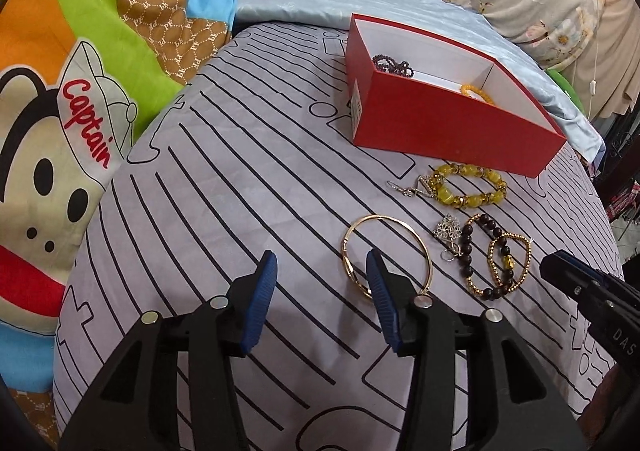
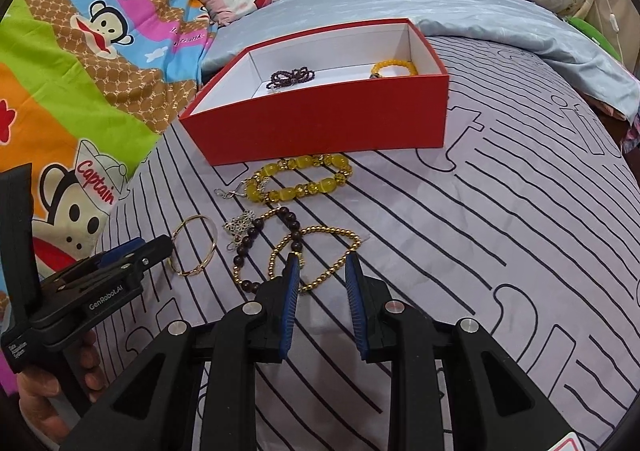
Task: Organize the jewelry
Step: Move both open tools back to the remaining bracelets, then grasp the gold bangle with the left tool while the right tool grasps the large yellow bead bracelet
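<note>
The open red cardboard box with white lining (image 2: 320, 119) stands on the grey bedspread printed with black lines (image 2: 500, 231), and two pieces already lie inside it: a dark purple small-bead string (image 2: 292, 77) toward one end and a plain yellow bead bracelet (image 2: 394, 68) toward the other. Five pieces remain on the bedspread, so I judge the sorting under halfway done. Just in front of the box wall lies a chunky yellow-and-gold bead bracelet (image 2: 300, 179), with a small silver hook earring (image 1: 408, 189) touching its end. Nearer are a thin gold bangle (image 1: 386, 255), a silver filigree charm (image 1: 448, 231), a dark brown bead bracelet (image 1: 474, 251) and a fine gold-bead bracelet (image 2: 320, 255) lying across it. The left hand-held gripper (image 1: 322, 271) hangs over the bangle with jaws moderately wide and nothing between them; one blue pad overlaps the ring's near rim, though contact cannot be confirmed. The right hand-held gripper (image 2: 322, 263) stands narrower over the gold-bead bracelet, part of the loop showing between the pads, not yet clamped. Legible writing: "Captain" on the cartoon monkey quilt (image 1: 86, 123); "GenRobot.AI" and "Data Acquisition System" on the left tool body; "DAS" on the right tool; a label on the box end is unreadable
</note>
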The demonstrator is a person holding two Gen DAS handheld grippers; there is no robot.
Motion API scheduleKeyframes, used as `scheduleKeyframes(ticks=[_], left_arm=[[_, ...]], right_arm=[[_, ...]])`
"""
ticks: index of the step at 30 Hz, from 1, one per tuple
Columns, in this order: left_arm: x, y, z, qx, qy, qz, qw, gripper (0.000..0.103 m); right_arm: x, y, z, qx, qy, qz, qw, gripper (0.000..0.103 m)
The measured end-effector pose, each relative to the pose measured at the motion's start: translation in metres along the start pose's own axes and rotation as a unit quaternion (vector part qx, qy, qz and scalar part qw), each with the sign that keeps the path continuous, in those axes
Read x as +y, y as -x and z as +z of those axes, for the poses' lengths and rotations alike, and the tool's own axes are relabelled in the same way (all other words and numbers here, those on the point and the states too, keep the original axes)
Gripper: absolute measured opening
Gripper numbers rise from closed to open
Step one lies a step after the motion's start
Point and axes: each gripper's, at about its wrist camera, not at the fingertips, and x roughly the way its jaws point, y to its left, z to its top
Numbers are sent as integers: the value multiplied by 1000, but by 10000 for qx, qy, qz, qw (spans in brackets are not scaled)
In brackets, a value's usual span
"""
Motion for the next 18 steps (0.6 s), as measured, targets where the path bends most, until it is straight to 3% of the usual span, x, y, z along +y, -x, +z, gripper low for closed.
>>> scheduleKeyframes(ticks=[15, 18], left_arm=[[-17, -11, 5, -27, -251, -158, 9996, 43], [-20, -13, 5, -42, -329, -170, 9993, 32]], right_arm=[[1, -12, 13, 6, 18, -7, 10000, 24], [-3, -17, 22, -14, 5, -7, 10000, 24]])
